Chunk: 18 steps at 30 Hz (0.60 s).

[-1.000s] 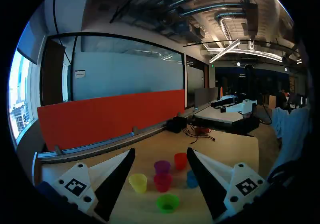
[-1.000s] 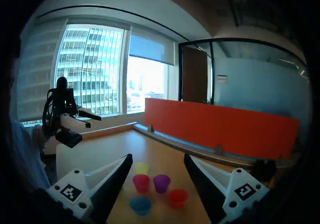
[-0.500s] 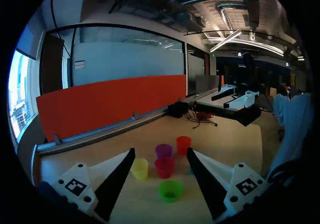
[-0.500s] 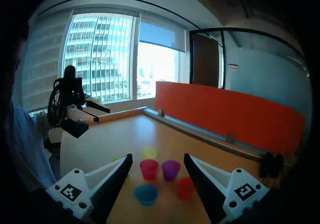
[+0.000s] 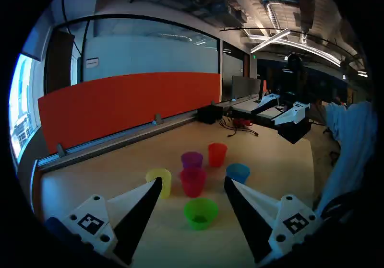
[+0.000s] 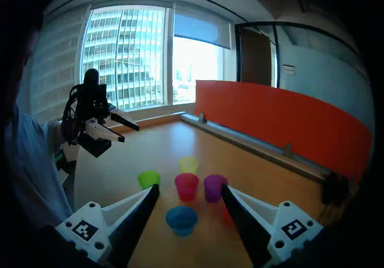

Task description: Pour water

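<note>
six plastic cups (image 5: 193, 180) stand clustered on the bench (image 5: 273, 167), bare wood all around them. the left claw (image 5: 192, 178) and right claw (image 6: 189, 186) both gape open, holding nothing, each facing the cluster. an orange divider (image 5: 125, 105) lines the bench's far edge.

left hand-held gripper (image 5: 192, 180): jaws apart | right hand-held gripper (image 6: 189, 187): jaws apart

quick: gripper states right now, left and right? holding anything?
Left gripper: jaws open, holding nothing.
Right gripper: jaws open, holding nothing.
</note>
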Motion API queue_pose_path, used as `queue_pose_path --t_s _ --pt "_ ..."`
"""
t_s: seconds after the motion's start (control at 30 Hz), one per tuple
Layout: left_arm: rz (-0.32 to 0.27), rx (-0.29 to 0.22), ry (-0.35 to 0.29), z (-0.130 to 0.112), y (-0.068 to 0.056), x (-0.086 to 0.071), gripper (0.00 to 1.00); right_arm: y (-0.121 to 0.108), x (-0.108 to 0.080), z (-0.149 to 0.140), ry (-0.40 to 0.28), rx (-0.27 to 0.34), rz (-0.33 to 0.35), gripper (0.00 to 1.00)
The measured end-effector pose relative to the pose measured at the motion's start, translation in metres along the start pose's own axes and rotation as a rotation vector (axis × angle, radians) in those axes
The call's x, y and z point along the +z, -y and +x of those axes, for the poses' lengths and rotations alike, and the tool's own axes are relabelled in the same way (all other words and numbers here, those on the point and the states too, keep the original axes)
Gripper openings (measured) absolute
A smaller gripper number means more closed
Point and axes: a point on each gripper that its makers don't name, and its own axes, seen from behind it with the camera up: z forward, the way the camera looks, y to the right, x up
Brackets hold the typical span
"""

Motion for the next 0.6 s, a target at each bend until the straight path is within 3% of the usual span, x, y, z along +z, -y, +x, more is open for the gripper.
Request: queue_pose_path --t_s 0.3,0.6 --pt "-0.032 -0.002 0.032 -0.026 -0.007 0.013 0.96 0.004 0.018 -0.036 0.062 0.006 0.025 1.0" --pt "-0.057 0.02 0.104 -0.064 -0.019 0.022 0.96 0.007 0.03 -0.074 0.13 -0.001 0.043 1.0"
